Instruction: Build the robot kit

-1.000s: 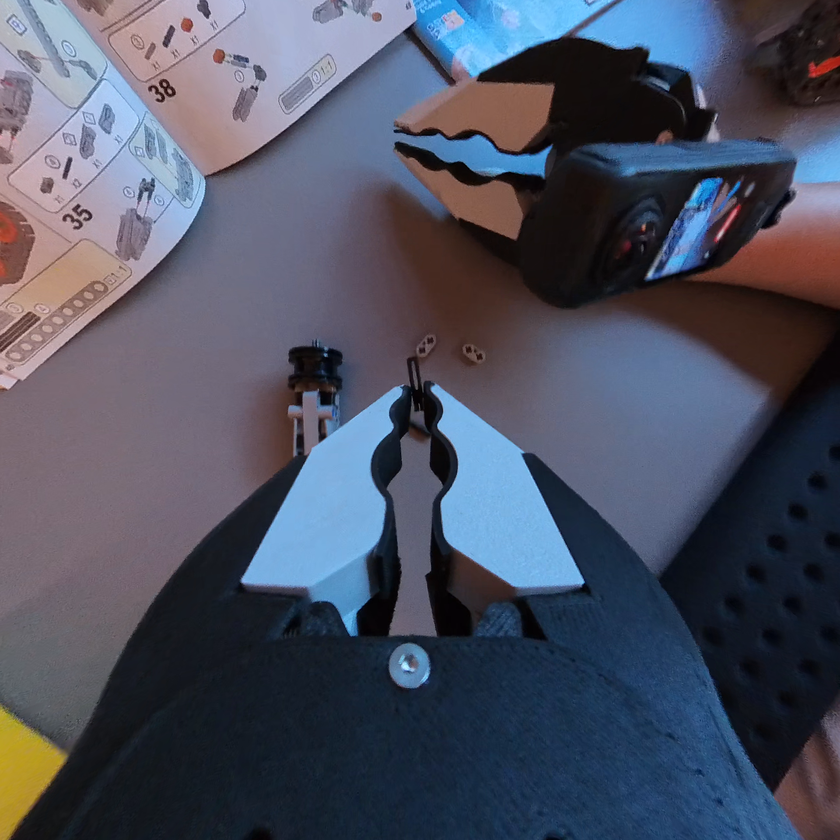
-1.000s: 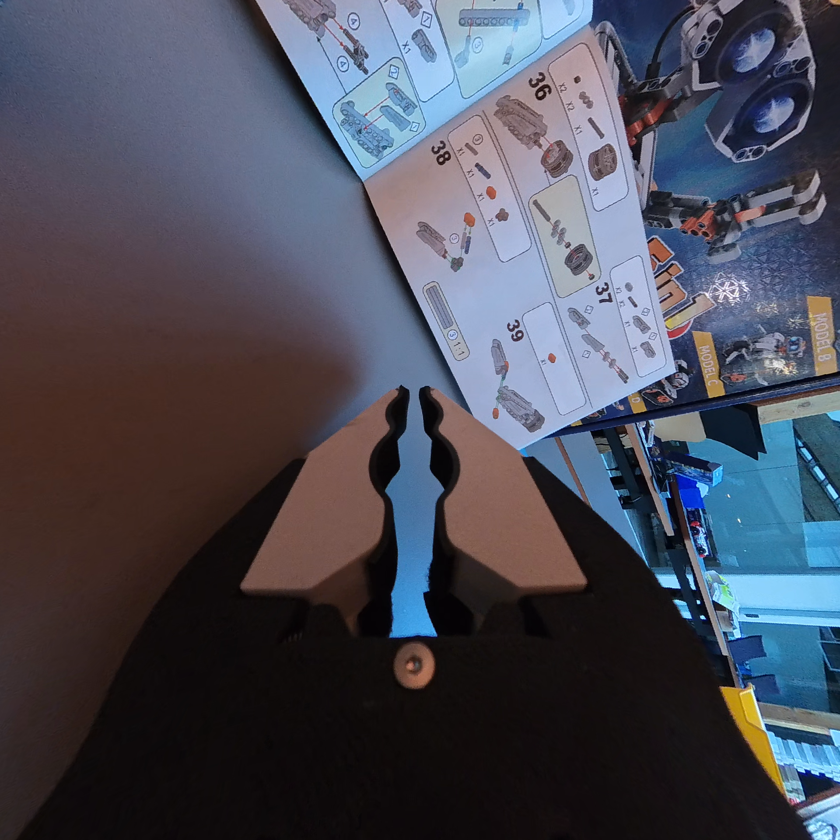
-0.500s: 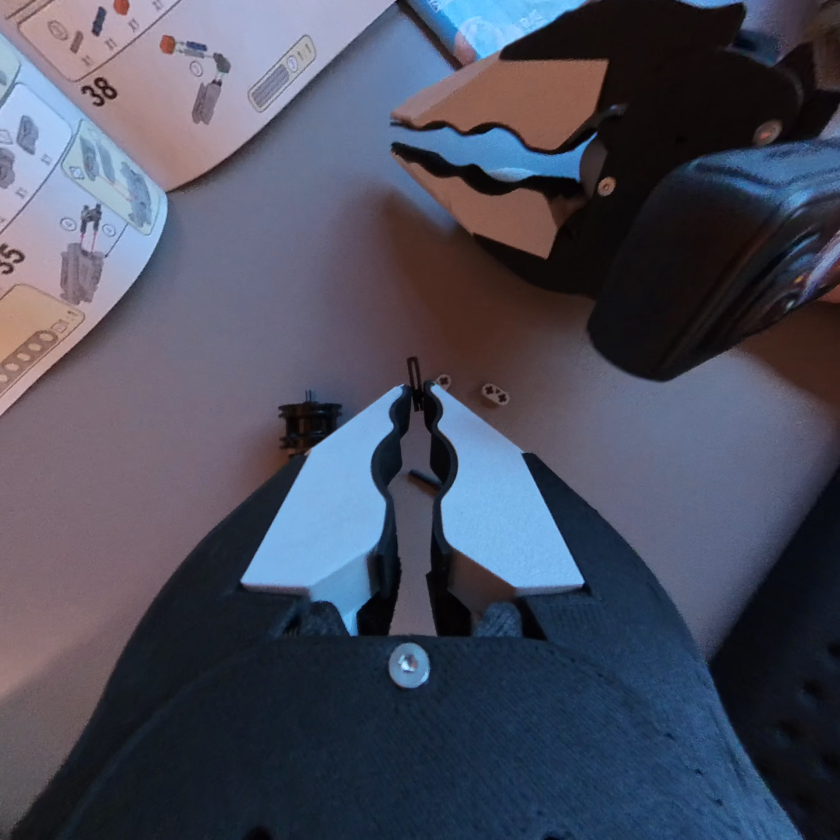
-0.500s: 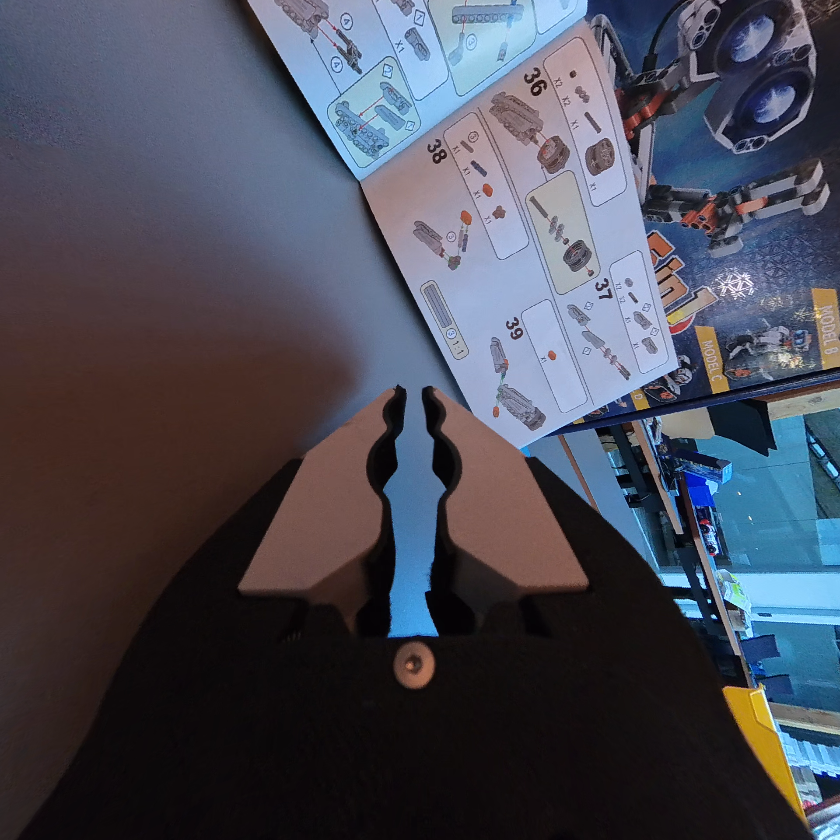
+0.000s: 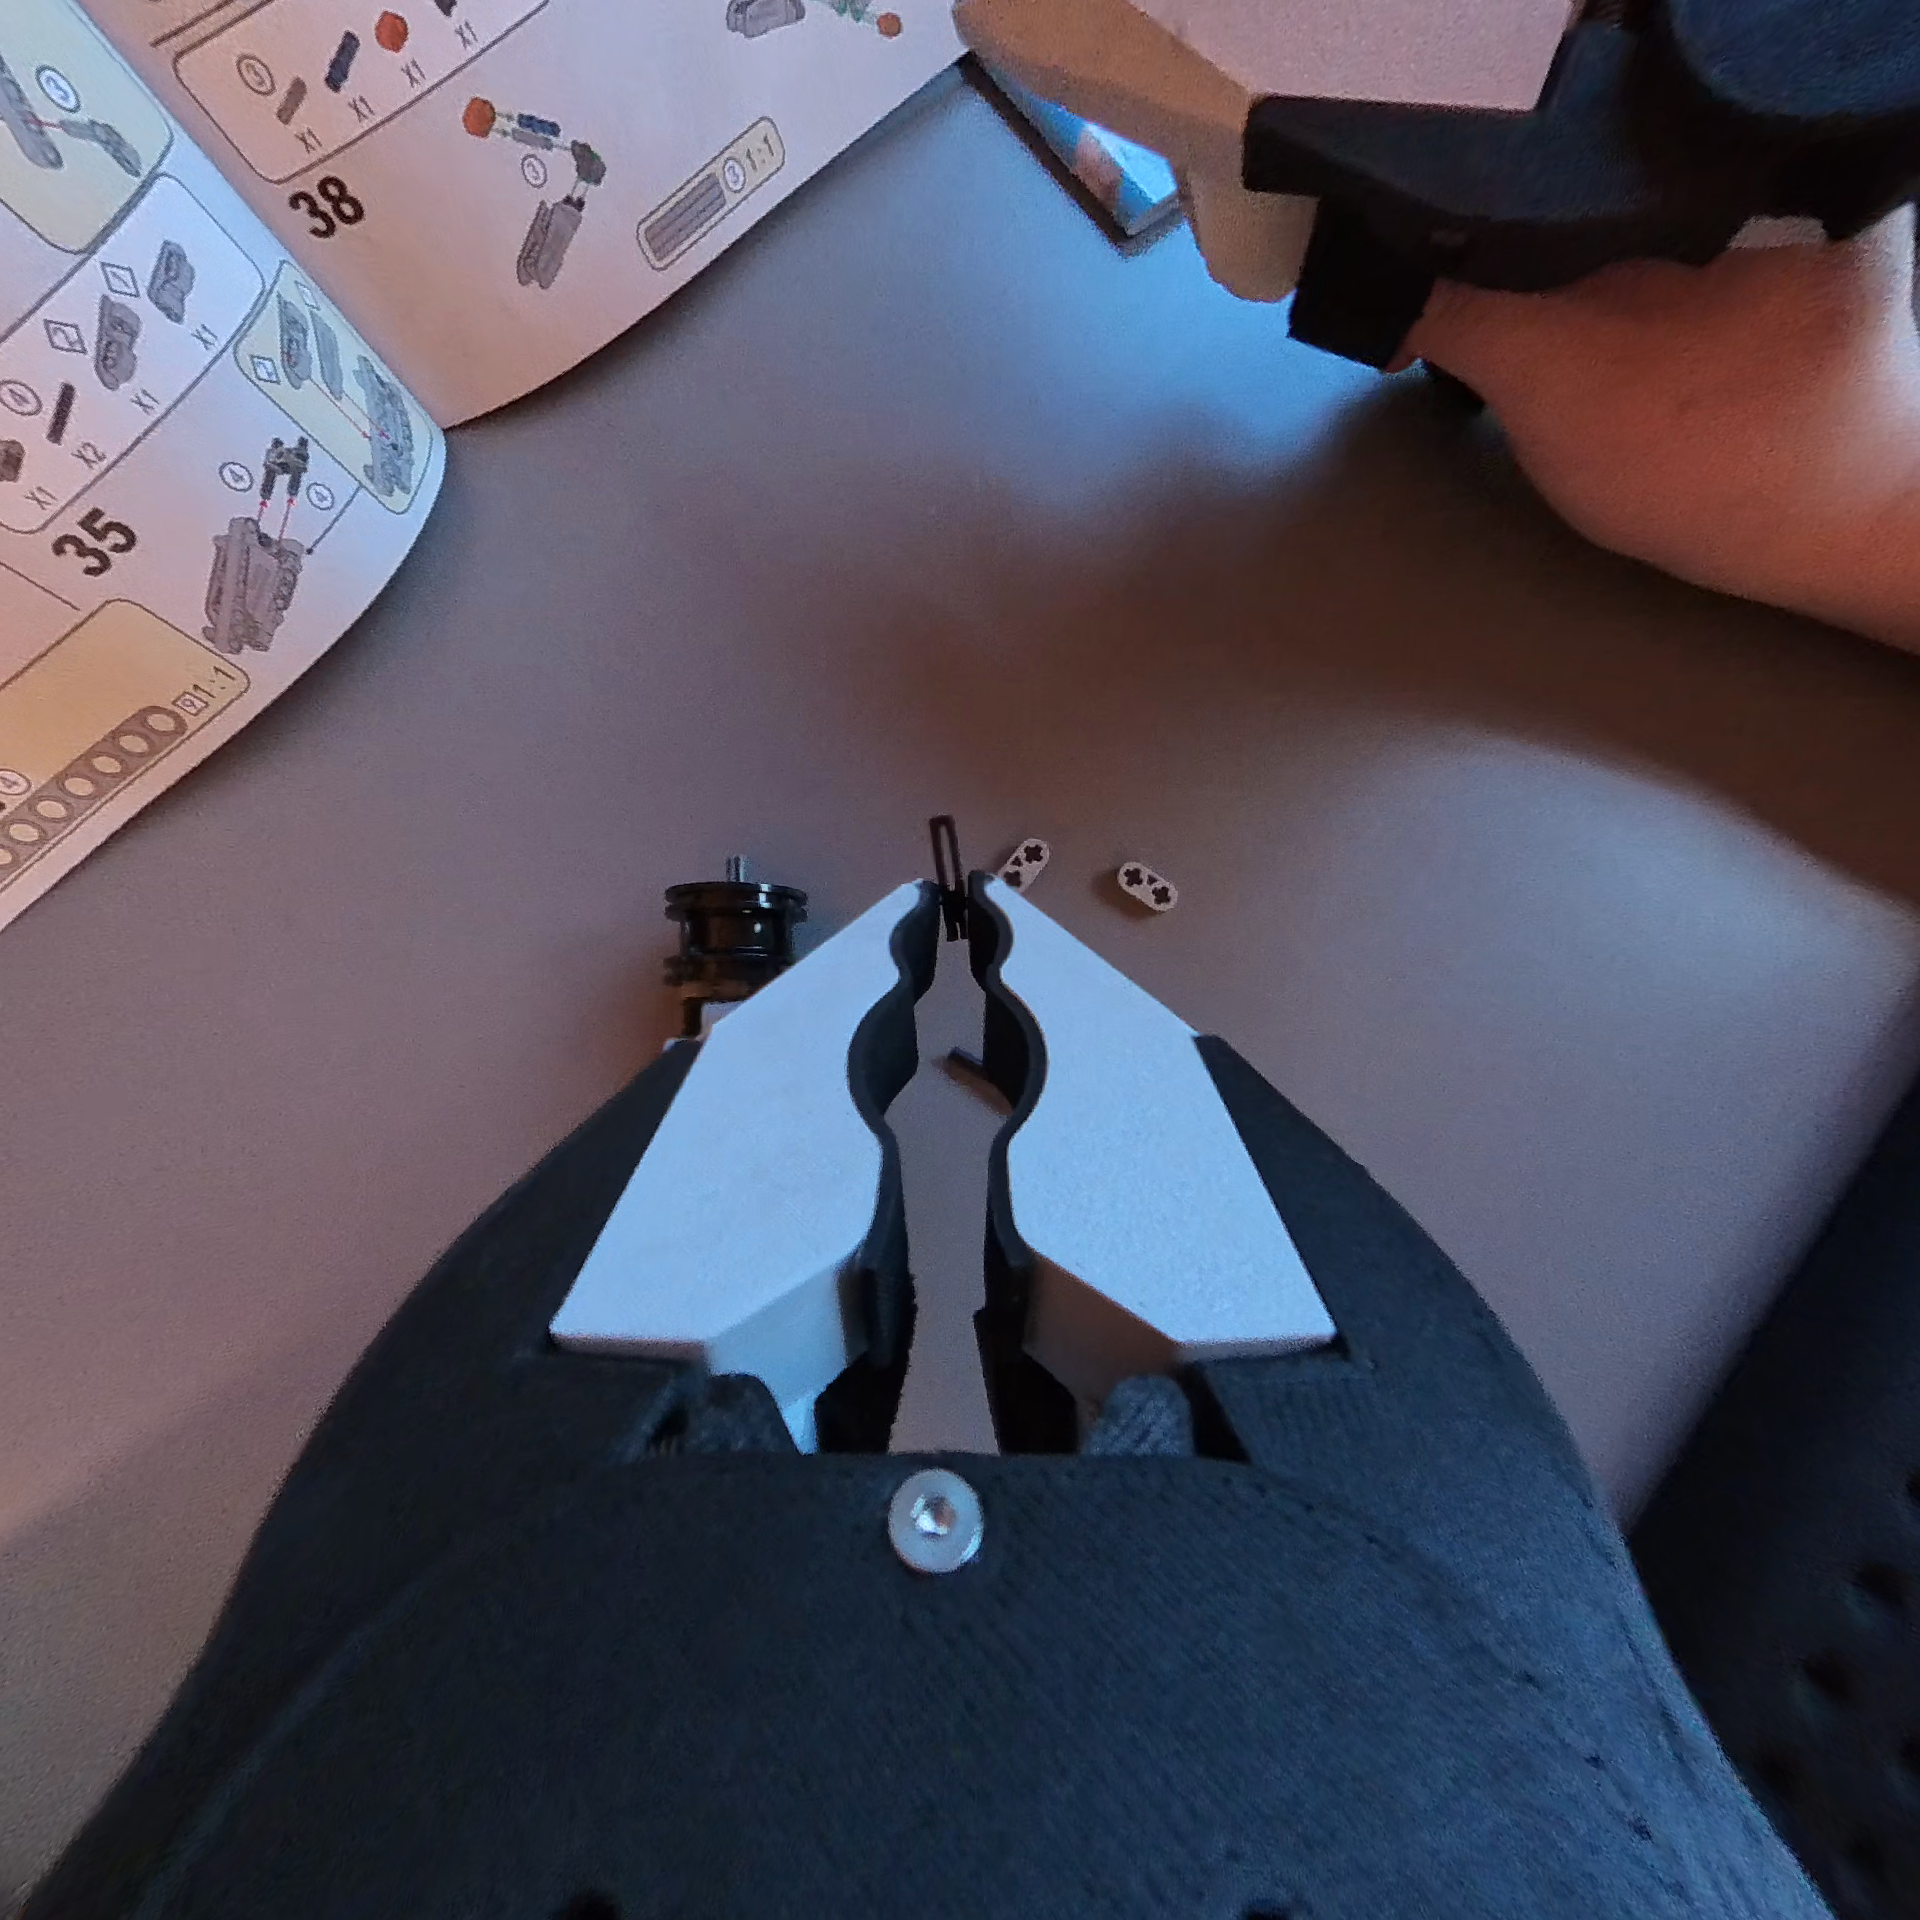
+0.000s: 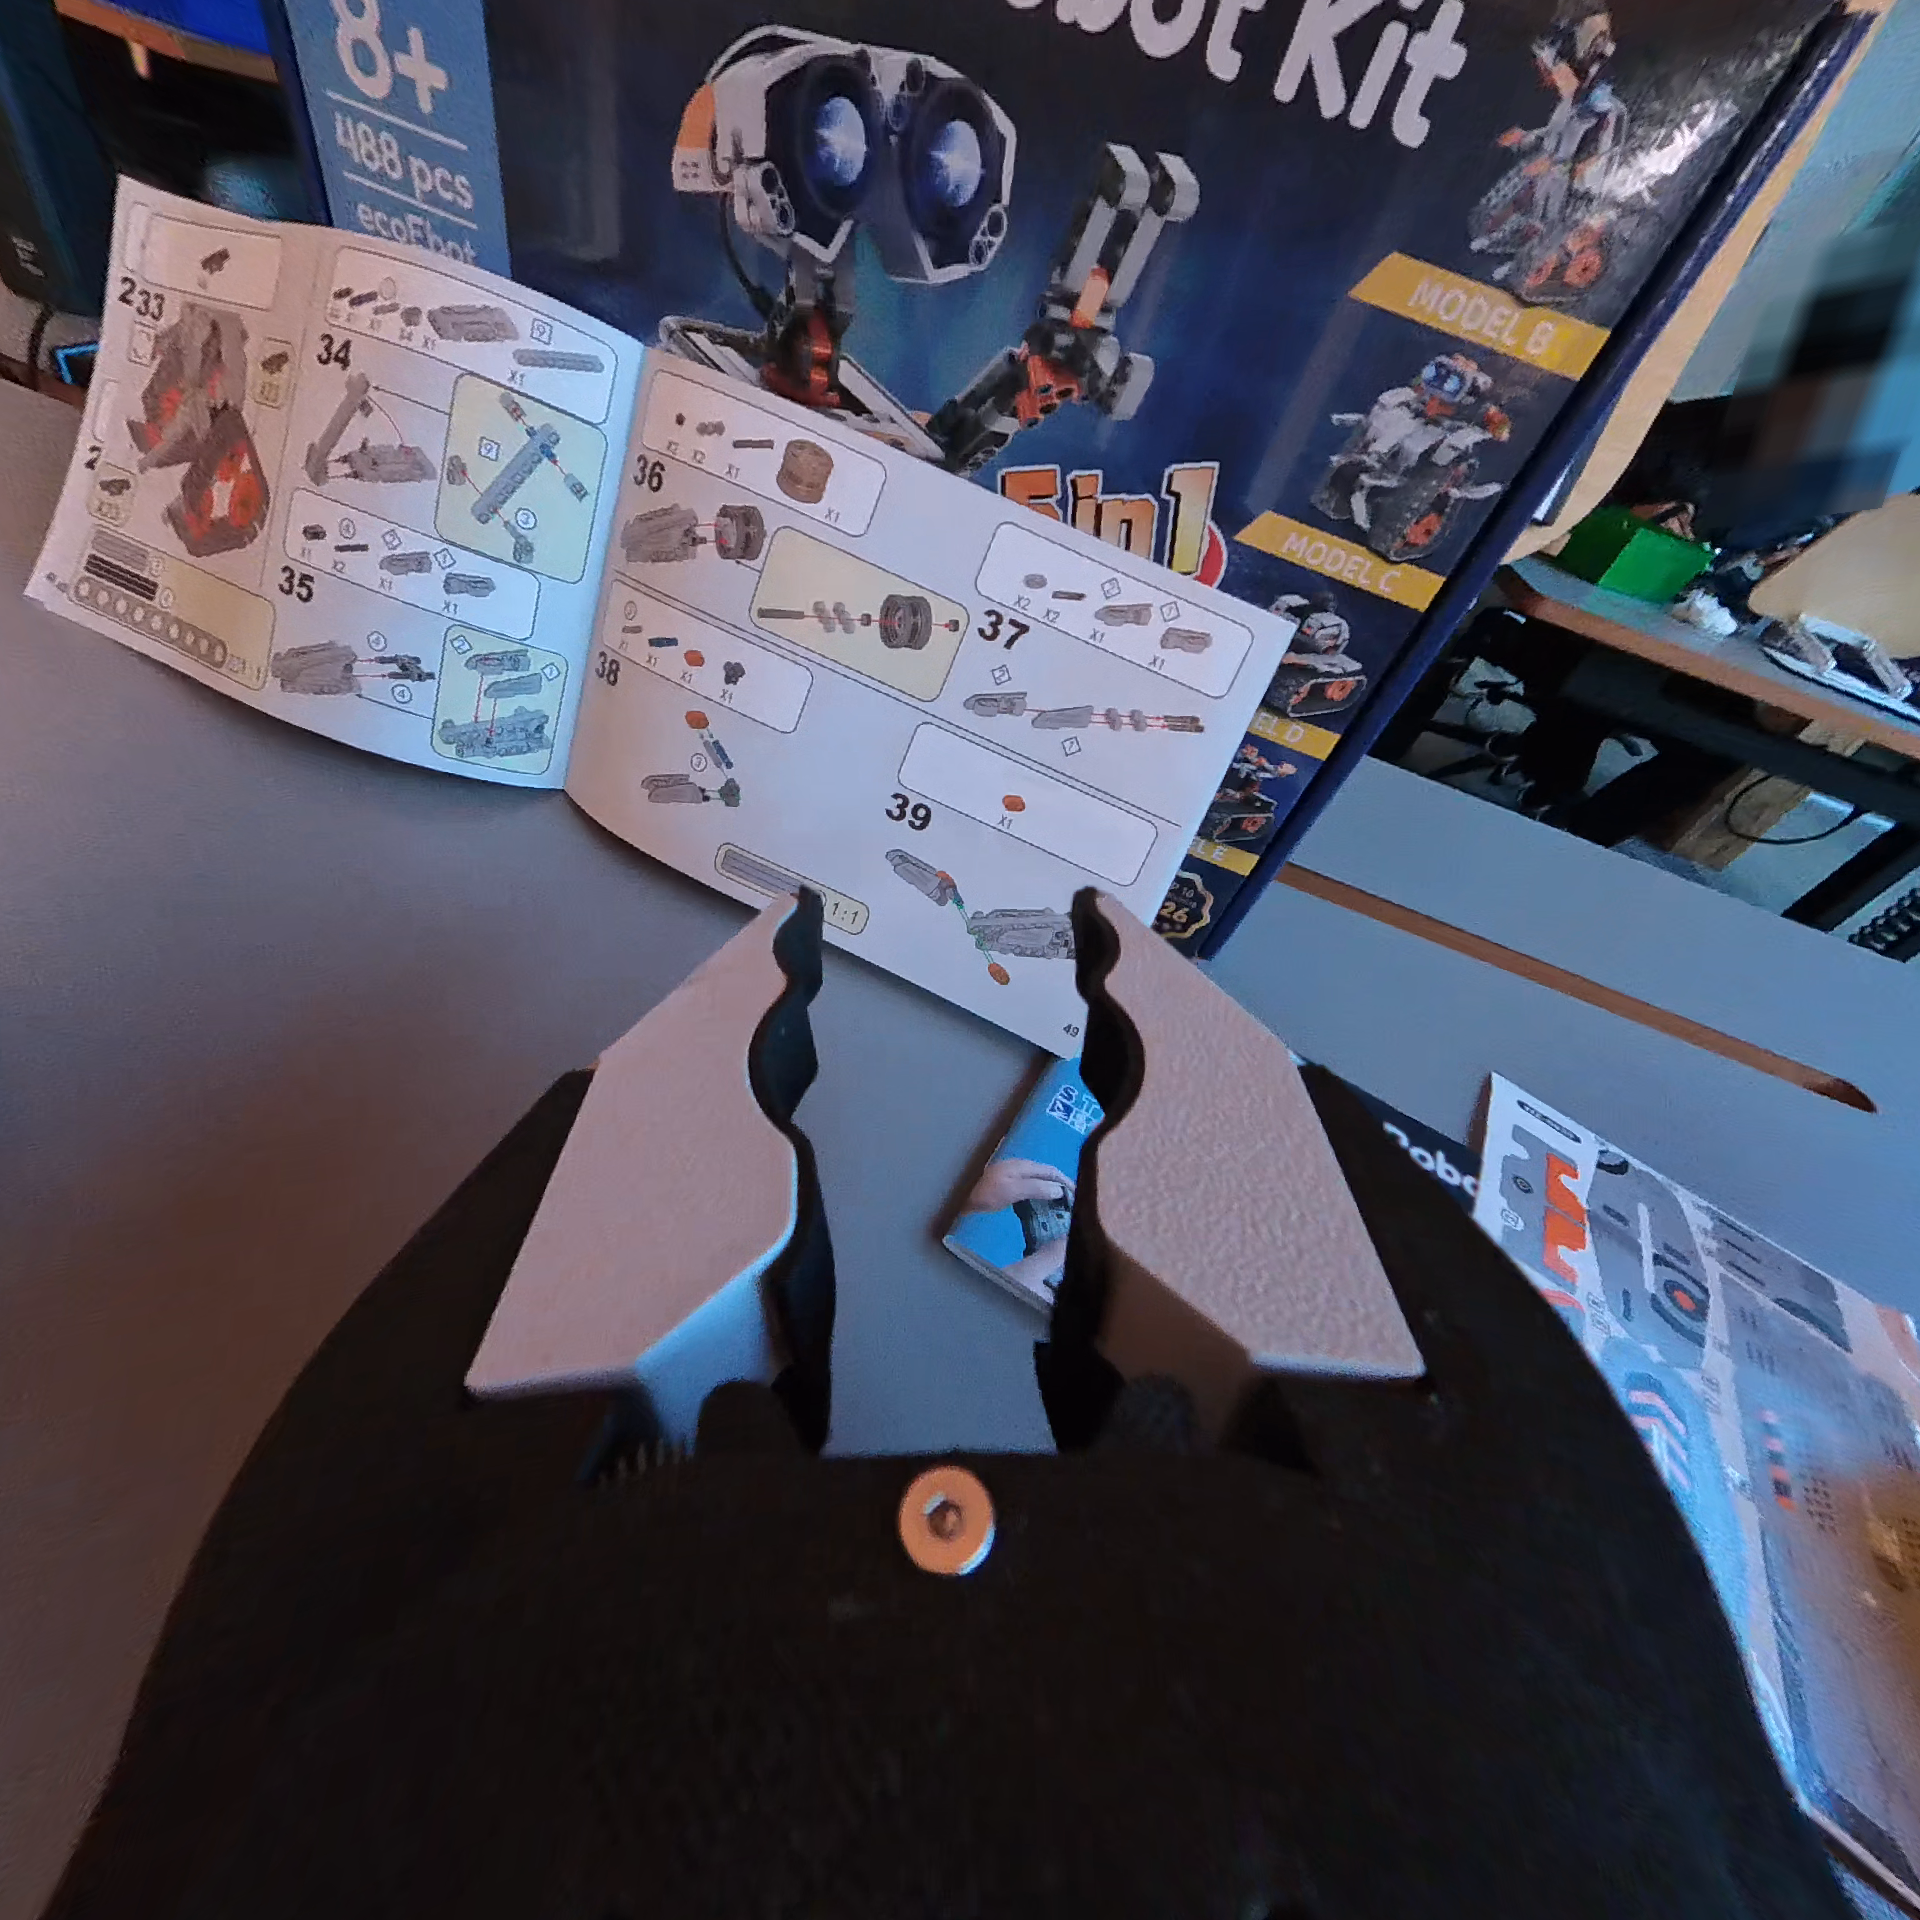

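Note:
My left gripper [image 5: 948,902] is shut on a thin black pin [image 5: 941,854] that sticks up from its tips, just above the grey table [image 5: 935,582]. A black wheel on a white axle piece [image 5: 732,925] stands just left of the tips. Two small white pieces with cross holes [image 5: 1023,862] [image 5: 1146,886] lie just right of them. A short black piece [image 5: 971,1065] lies under the jaws. My right gripper [image 6: 940,914] is open and empty, facing an open instruction booklet [image 6: 623,582]. One of its fingers [image 5: 1195,135] shows at the top right of the left wrist view.
A dark blue kit box [image 6: 1143,260] stands behind the booklet. A small blue leaflet [image 6: 1023,1195] and a printed sheet [image 6: 1714,1351] lie at the right. The booklet [image 5: 260,312] also fills the left wrist view's top left. A person's hand [image 5: 1714,468] holds the right gripper. The left gripper's tips are roughly 20 cm from the right gripper's. To reach the short black piece [image 5: 971,1065] in a straight line is about 5 cm for my left fingers, about 20 cm for my right.
The right gripper has opened and swung up to face the booklet and box; in the left wrist view it moved up and right. The left gripper still holds the black pin.

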### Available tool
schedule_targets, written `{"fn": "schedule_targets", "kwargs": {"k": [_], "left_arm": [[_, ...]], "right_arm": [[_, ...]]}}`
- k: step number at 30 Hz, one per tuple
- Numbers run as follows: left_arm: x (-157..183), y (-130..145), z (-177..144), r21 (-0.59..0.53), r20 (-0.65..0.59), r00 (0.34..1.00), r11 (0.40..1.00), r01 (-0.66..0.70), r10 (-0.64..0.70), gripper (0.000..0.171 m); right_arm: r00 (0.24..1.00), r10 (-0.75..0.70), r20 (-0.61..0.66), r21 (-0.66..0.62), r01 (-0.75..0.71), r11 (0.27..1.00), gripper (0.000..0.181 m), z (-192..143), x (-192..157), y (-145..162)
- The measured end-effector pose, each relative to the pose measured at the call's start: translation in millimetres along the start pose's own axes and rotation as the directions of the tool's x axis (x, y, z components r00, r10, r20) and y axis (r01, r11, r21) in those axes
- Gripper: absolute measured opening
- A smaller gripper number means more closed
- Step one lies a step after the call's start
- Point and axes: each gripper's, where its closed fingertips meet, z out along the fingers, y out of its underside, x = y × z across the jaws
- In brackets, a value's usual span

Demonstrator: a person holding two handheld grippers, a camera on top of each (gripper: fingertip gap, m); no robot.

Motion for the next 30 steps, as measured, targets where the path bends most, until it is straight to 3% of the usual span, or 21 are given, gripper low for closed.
{"fn": "schedule_targets", "kwargs": {"k": [11, 18, 24, 26, 30], "left_arm": [[16.1, 20.1, 5.8, -0.106, -0.079, 0.993, 0.991, 0.077, -0.086, 0.003], [24.2, 28.8, 12.7, -0.155, -0.089, 0.994, 0.986, 0.056, -0.07, 0.003], [9.6, 37.2, -5.6, -0.176, -0.035, 0.996, 0.982, 0.075, -0.082, 0.003], [9.5, 50.2, -11.7, -0.222, -0.046, 0.989, 0.967, 0.127, -0.14, 0.003], [0.0, 70.9, -10.2, -0.271, 0.053, 0.985, 0.947, 0.17, -0.162, 0.003]], "right_arm": [[1.0, -0.017, 0.017, -0.031, 0.017, 0.999, 0.047, 3.0, -3.4, 4.3], [0.999, -0.041, 0.023, -0.037, 0.042, 0.998, 0.047, 3.6, -6.5, 4.9], [0.999, -0.043, 0.029, -0.039, 0.044, 0.998, 0.047, 3.9, -7.5, 5.0], [0.998, -0.049, 0.036, -0.044, 0.051, 0.998, 0.047, 4.4, -8.9, 5.6], [0.995, -0.097, 0.036, -0.055, 0.099, 0.994, 0.047, 5.4, -13.2, 7.0]]}}
